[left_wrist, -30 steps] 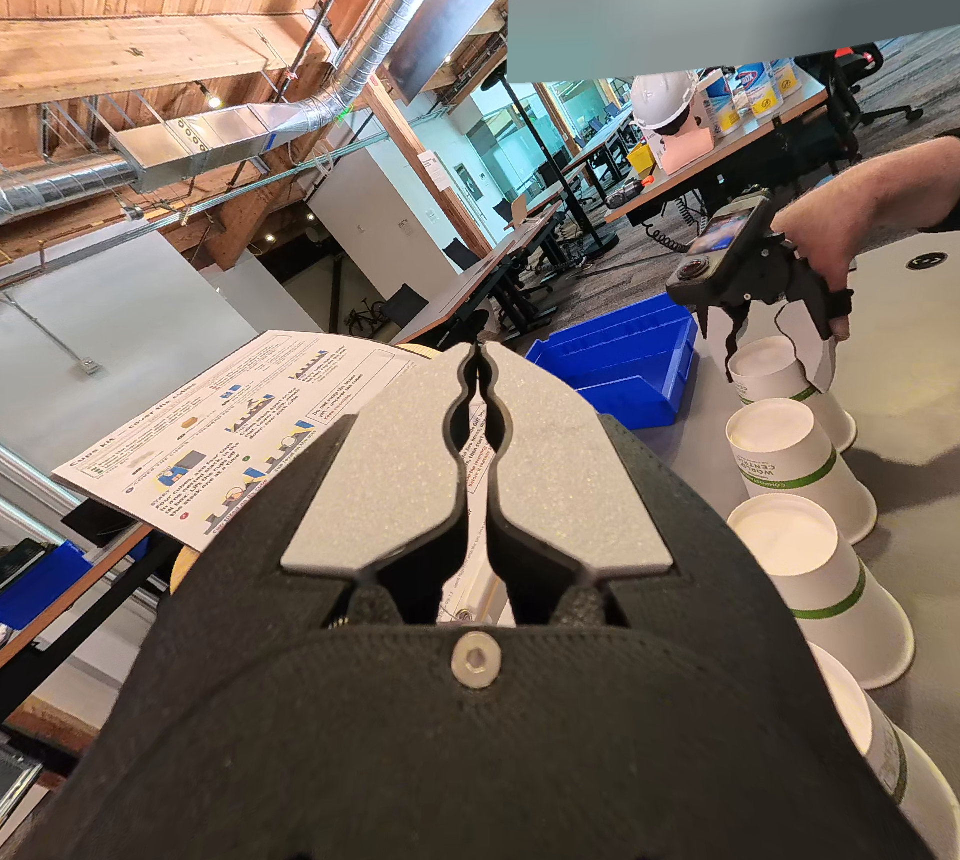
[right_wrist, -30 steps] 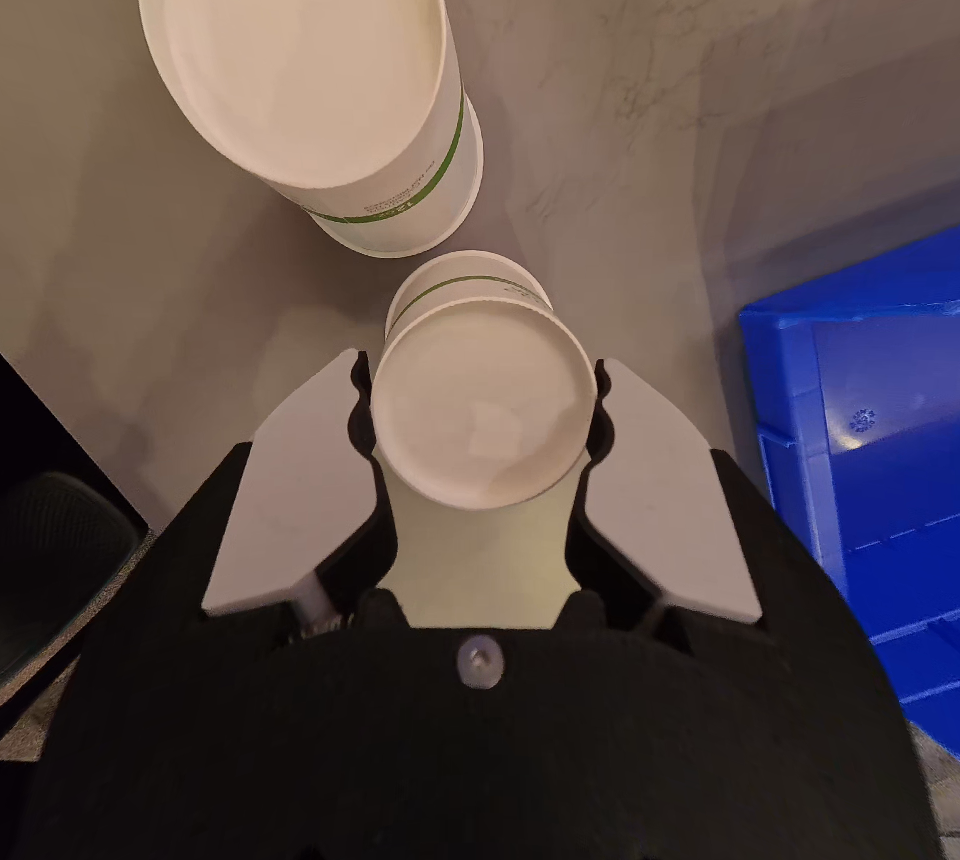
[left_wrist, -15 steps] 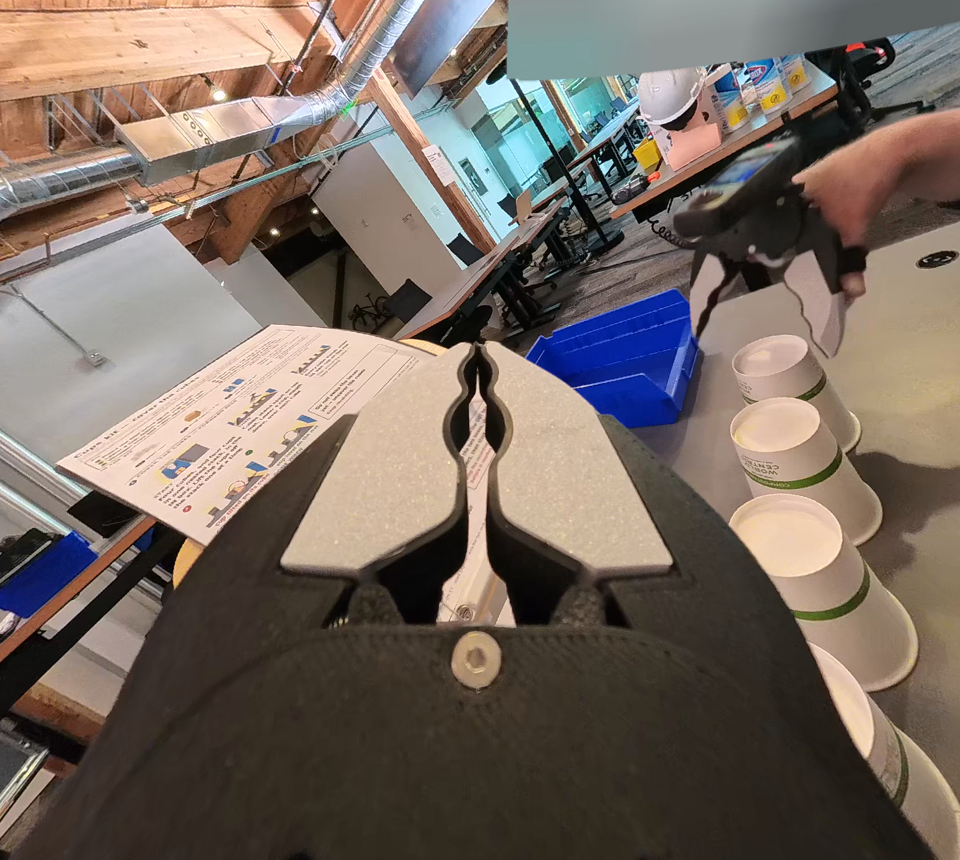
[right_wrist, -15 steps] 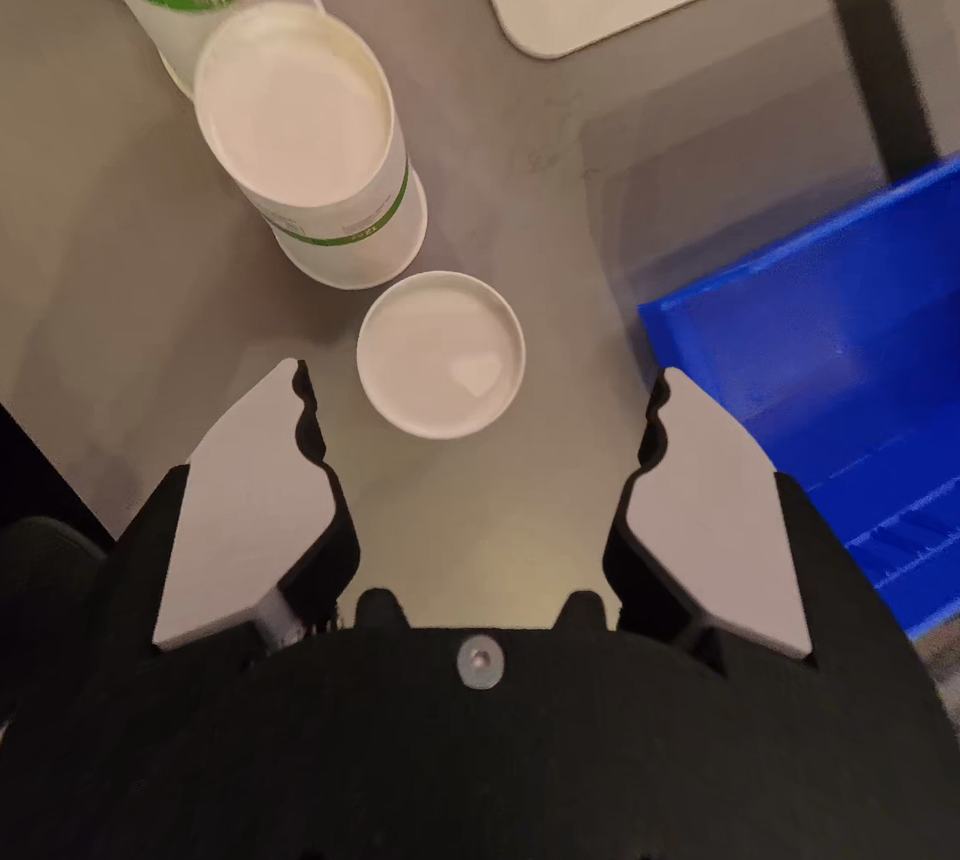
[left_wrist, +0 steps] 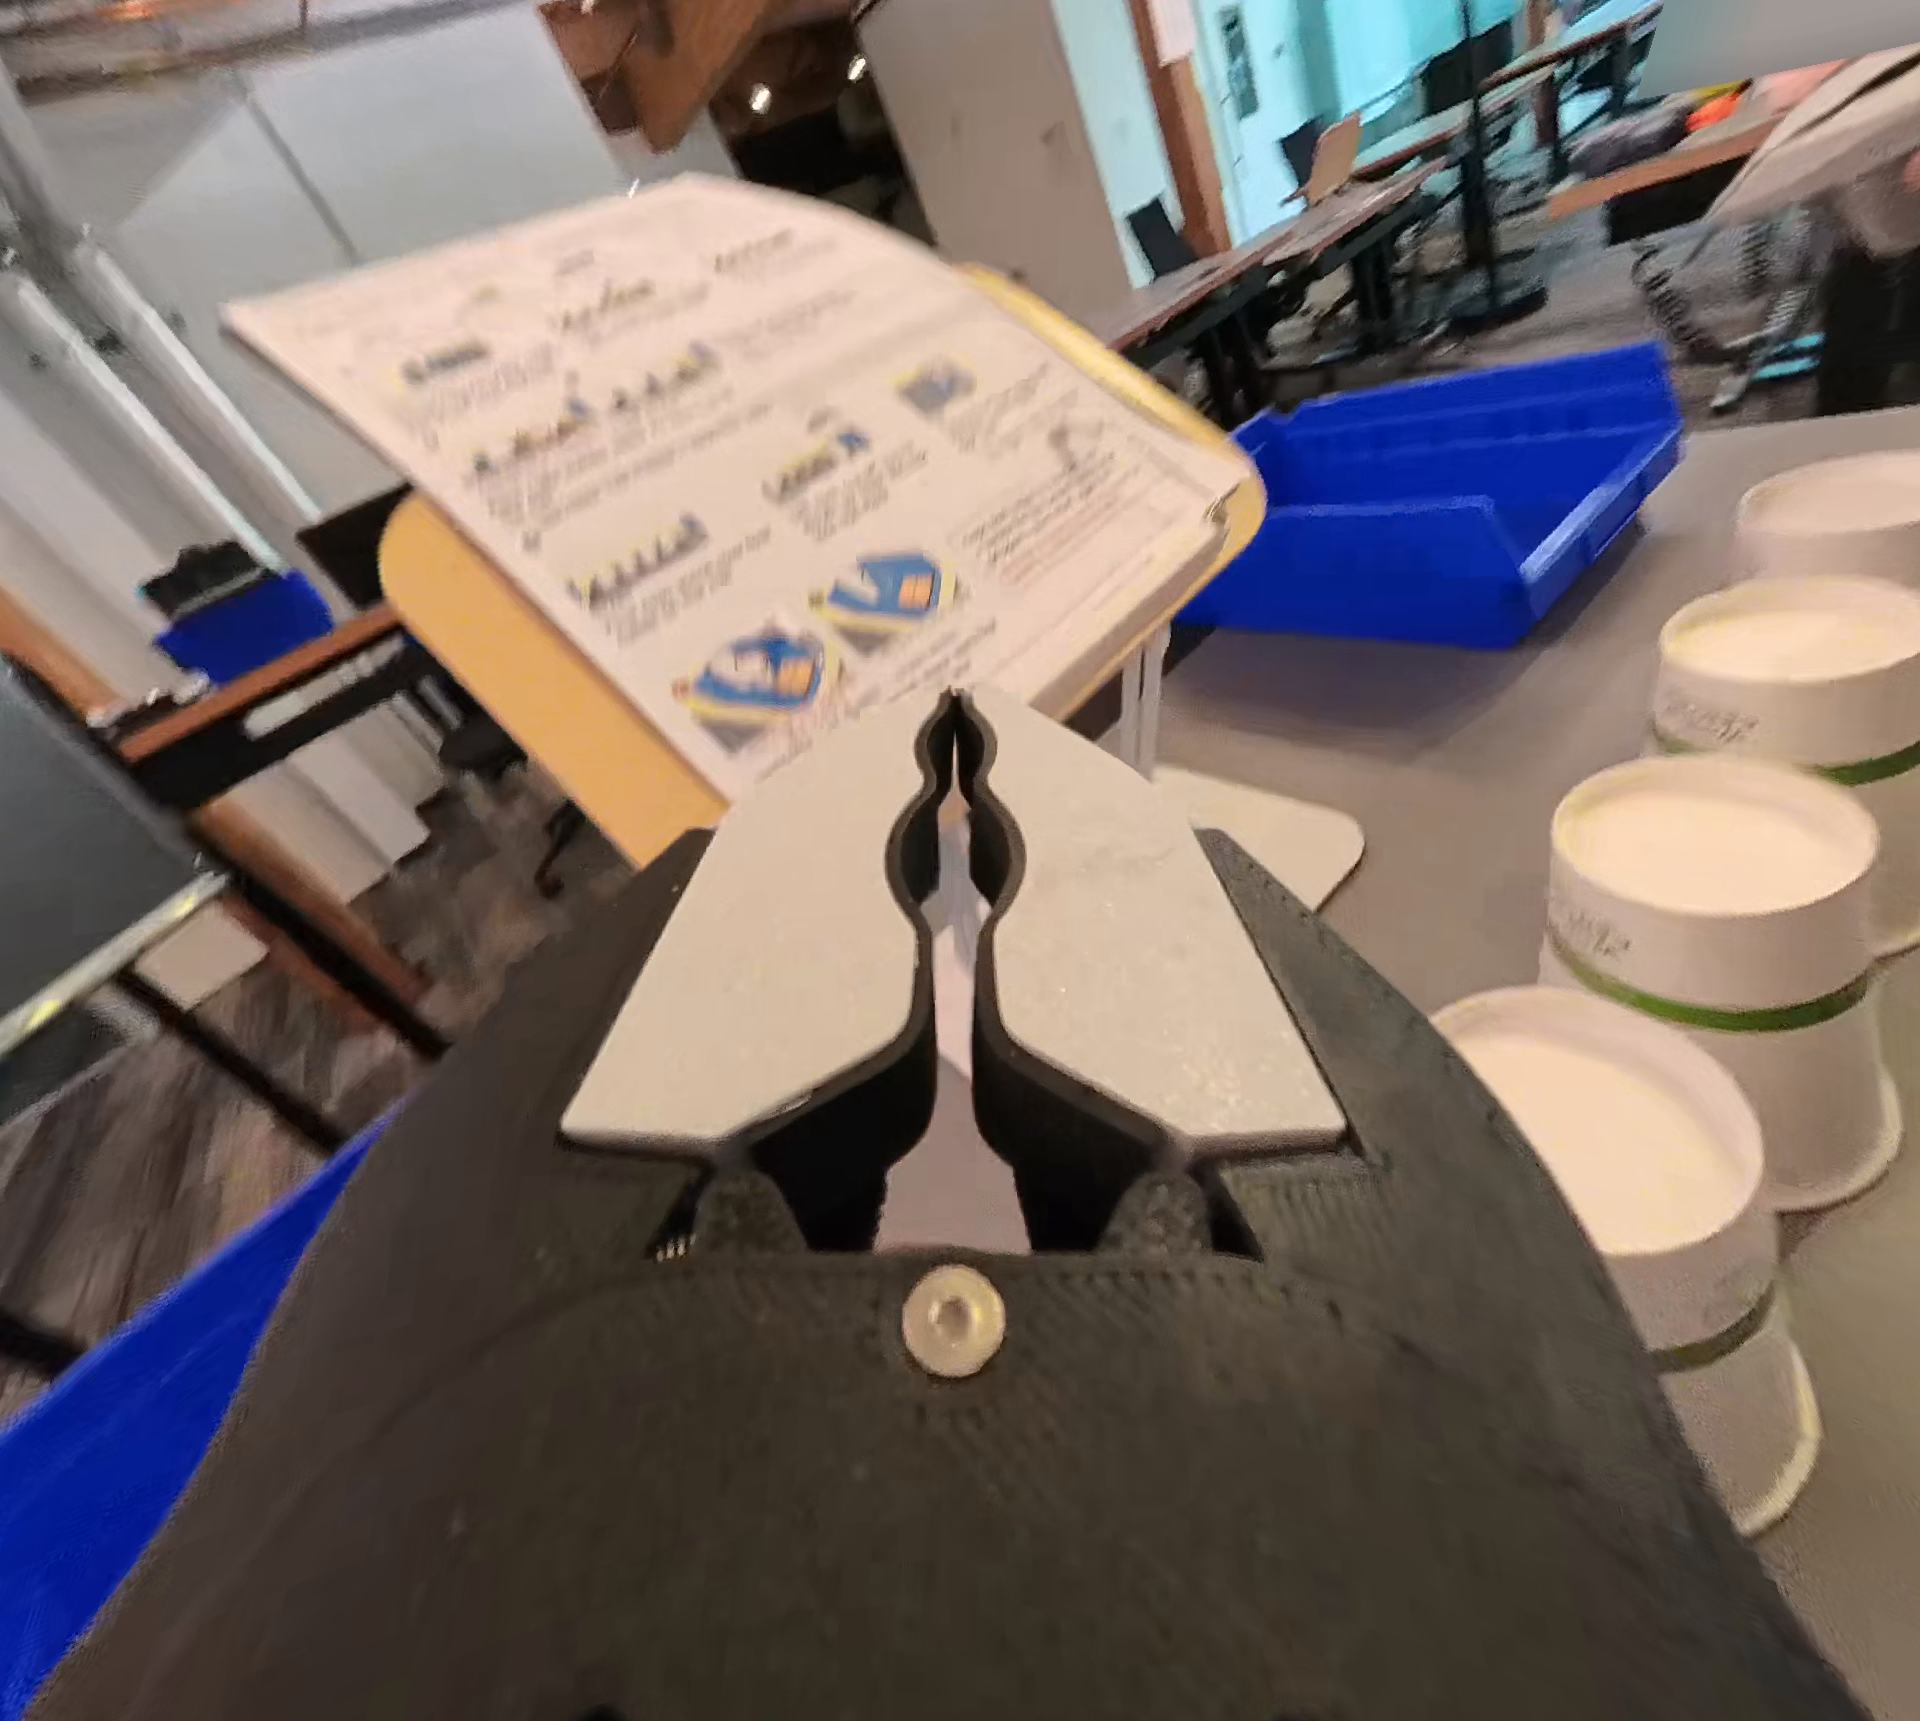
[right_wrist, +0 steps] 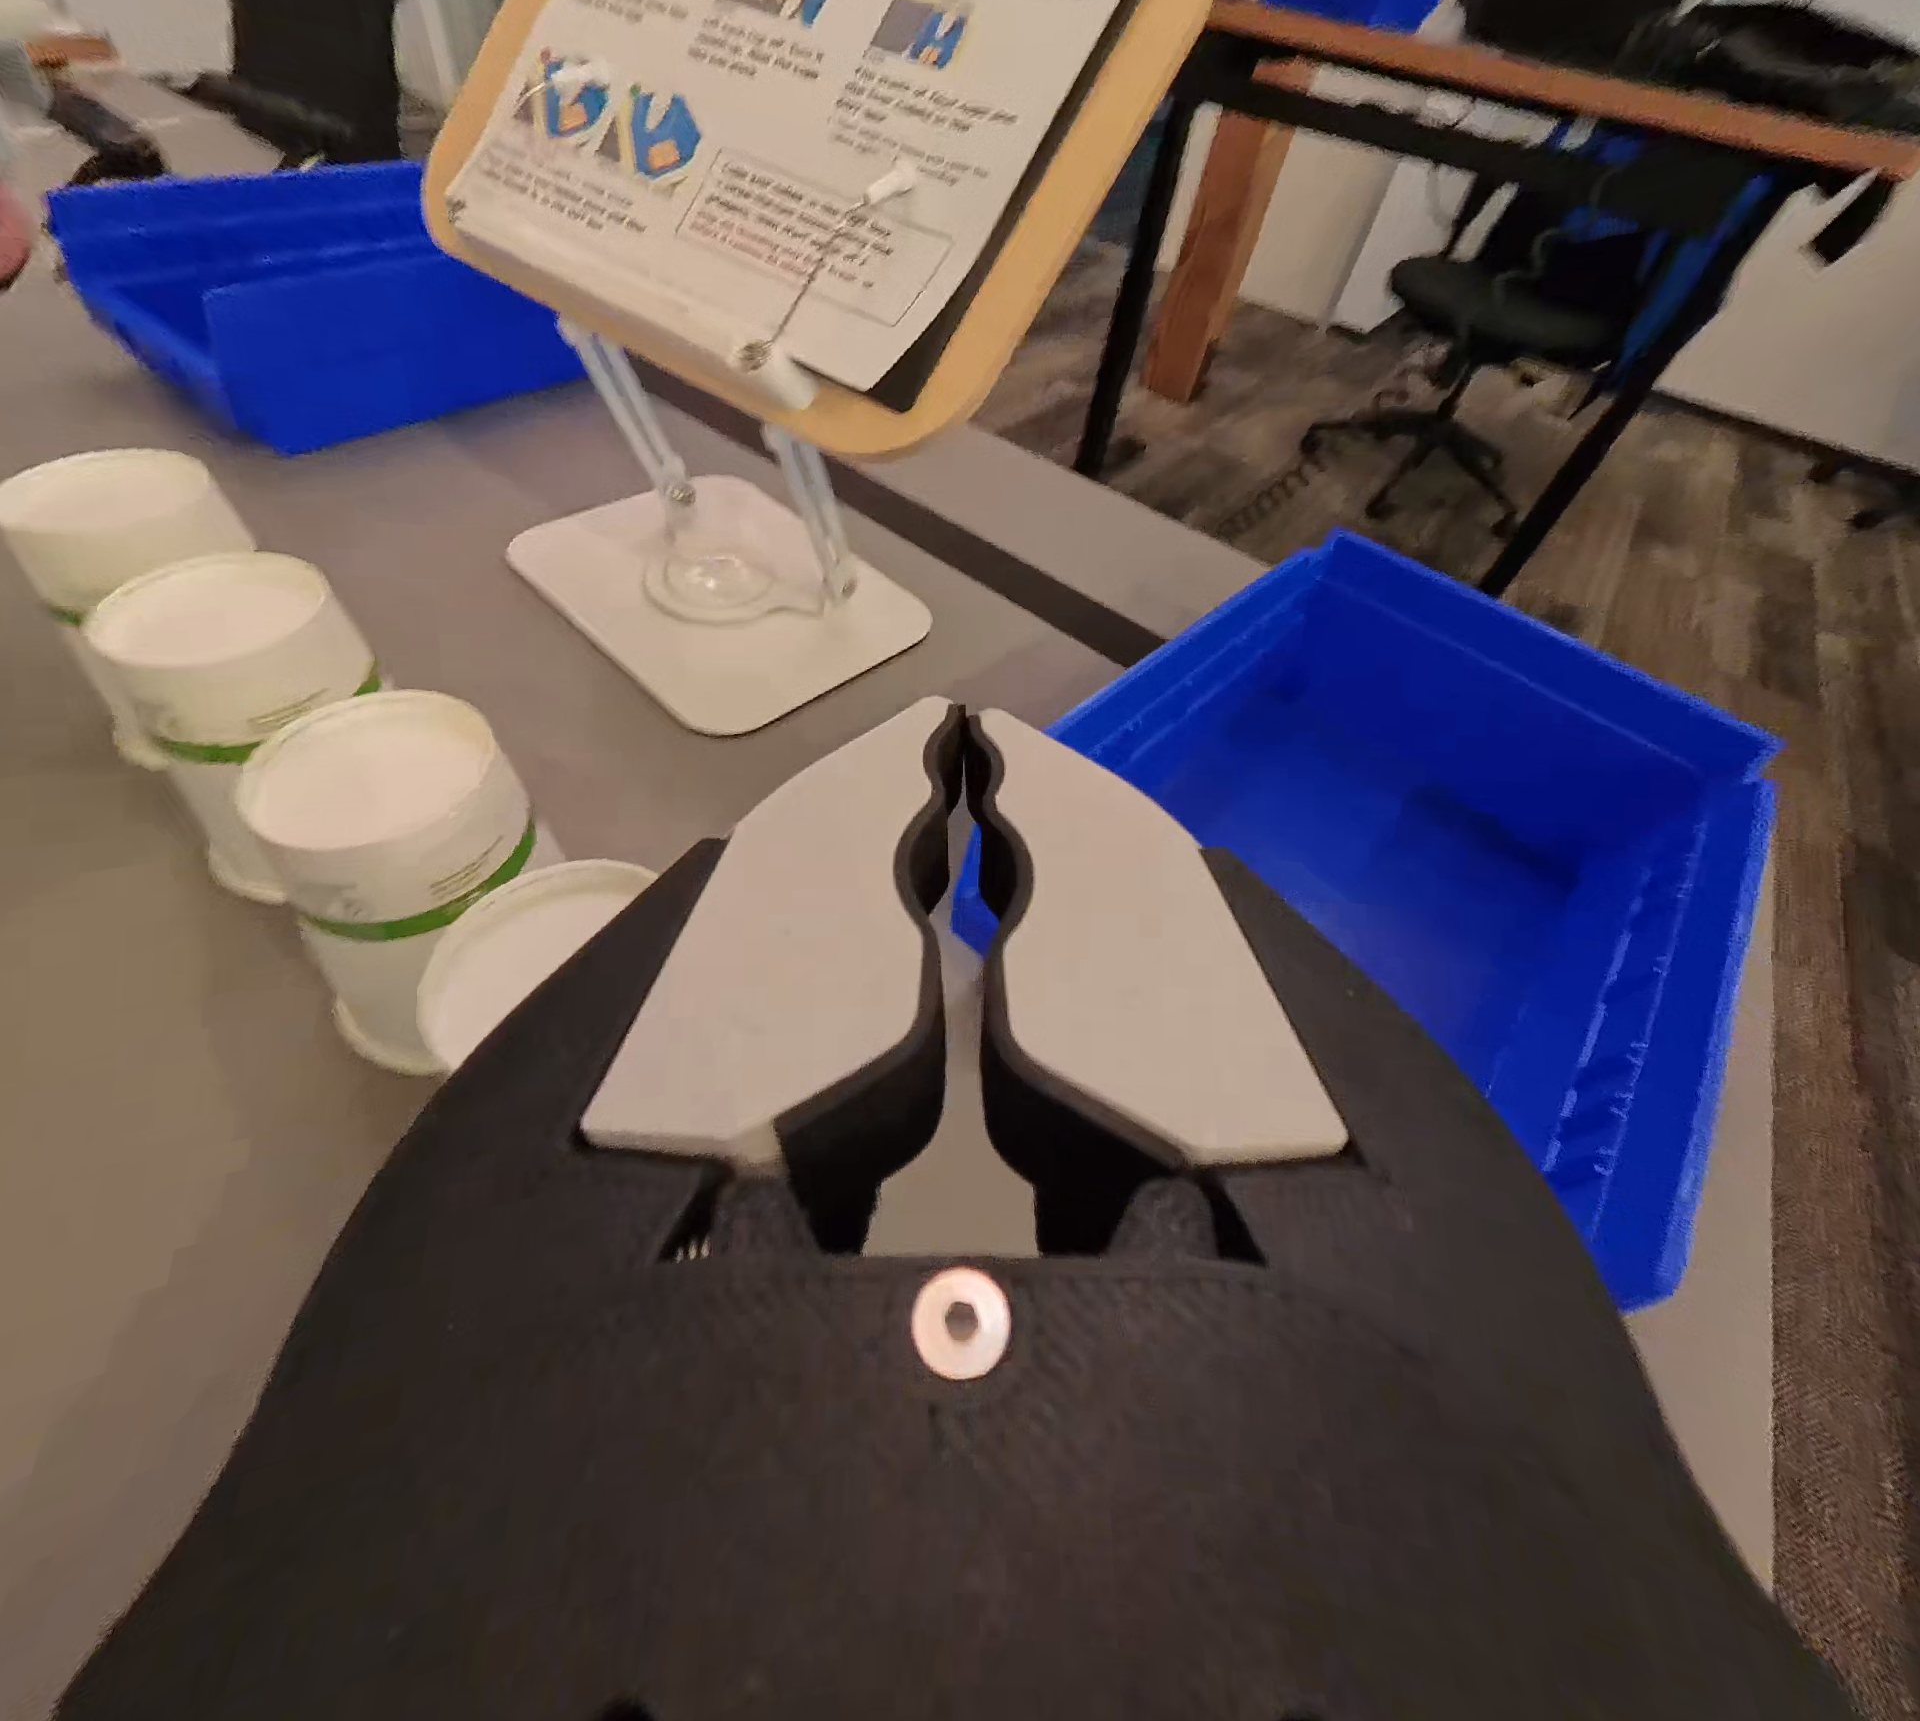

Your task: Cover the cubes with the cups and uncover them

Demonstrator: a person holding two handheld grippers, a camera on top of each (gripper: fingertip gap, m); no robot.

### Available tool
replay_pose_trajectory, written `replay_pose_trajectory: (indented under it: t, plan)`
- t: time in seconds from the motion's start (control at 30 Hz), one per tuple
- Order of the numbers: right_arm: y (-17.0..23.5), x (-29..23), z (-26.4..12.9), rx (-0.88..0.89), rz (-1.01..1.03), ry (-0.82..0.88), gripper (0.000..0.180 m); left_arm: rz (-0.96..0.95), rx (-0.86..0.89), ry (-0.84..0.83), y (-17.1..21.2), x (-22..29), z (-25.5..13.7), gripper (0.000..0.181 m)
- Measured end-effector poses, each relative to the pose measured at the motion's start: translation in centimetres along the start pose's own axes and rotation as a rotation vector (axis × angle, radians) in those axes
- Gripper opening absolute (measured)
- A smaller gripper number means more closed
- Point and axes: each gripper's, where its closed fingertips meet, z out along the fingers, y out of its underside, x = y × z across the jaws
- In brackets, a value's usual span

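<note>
Our left gripper [left_wrist: 954, 715] and right gripper [right_wrist: 957, 726] both have fingers pressed together, empty, above the grey tabletop [right_wrist: 125, 1100], beside the row of upside-down white green-banded paper cups [right_wrist: 384, 824].

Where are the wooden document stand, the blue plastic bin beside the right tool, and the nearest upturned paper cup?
wooden document stand [right_wrist: 1101, 144], right wrist view, on its wooden edge.
blue plastic bin [right_wrist: 1621, 1027], right wrist view, on its right inner wall.
nearest upturned white paper cup [right_wrist: 520, 954], right wrist view, on its flat base.

No legible text anywhere
</note>
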Motion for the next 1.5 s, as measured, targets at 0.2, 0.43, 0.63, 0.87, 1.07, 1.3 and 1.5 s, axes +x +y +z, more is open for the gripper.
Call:
replay_pose_trajectory:
  t: [0.2, 0.43, 0.63, 0.87, 1.07, 1.3, 1.5]
  plan:
    - [1.1, 0.9, 2.1, 0.151, -0.055, 0.138, 0.0, -0.107, -0.163, -0.163, 9.1, 0.1, 1.8, 0.0]
    - [2.7, 1.8, 3.4, 0.218, -0.079, 0.241, 0.0, -0.101, -0.301, -0.295, 13.6, -1.2, 3.0, 0.0]
    - [3.6, 2.0, 3.9, 0.197, -0.105, 0.267, 0.0, 0.008, -0.321, -0.352, 13.1, -1.7, 2.6, 0.0]
    - [4.0, 2.3, 3.5, 0.2, -0.116, 0.294, 0.0, -0.027, -0.304, -0.367, 13.2, -2.3, 1.9, 0.0]
    - [4.2, 2.3, 3.3, 0.204, -0.121, 0.3, 0.0, -0.074, -0.285, -0.341, 13.1, -2.0, 2.0, 0.0]
    - [4.6, 2.3, 3.4, 0.197, -0.145, 0.31, 0.0, -0.085, -0.278, -0.343, 13.3, -2.2, 1.5, 0.0]
    - [4.7, 2.5, 3.3, 0.205, -0.13, 0.311, 0.0, -0.097, -0.271, -0.36, 13.4, -2.5, 1.5, 0.01]
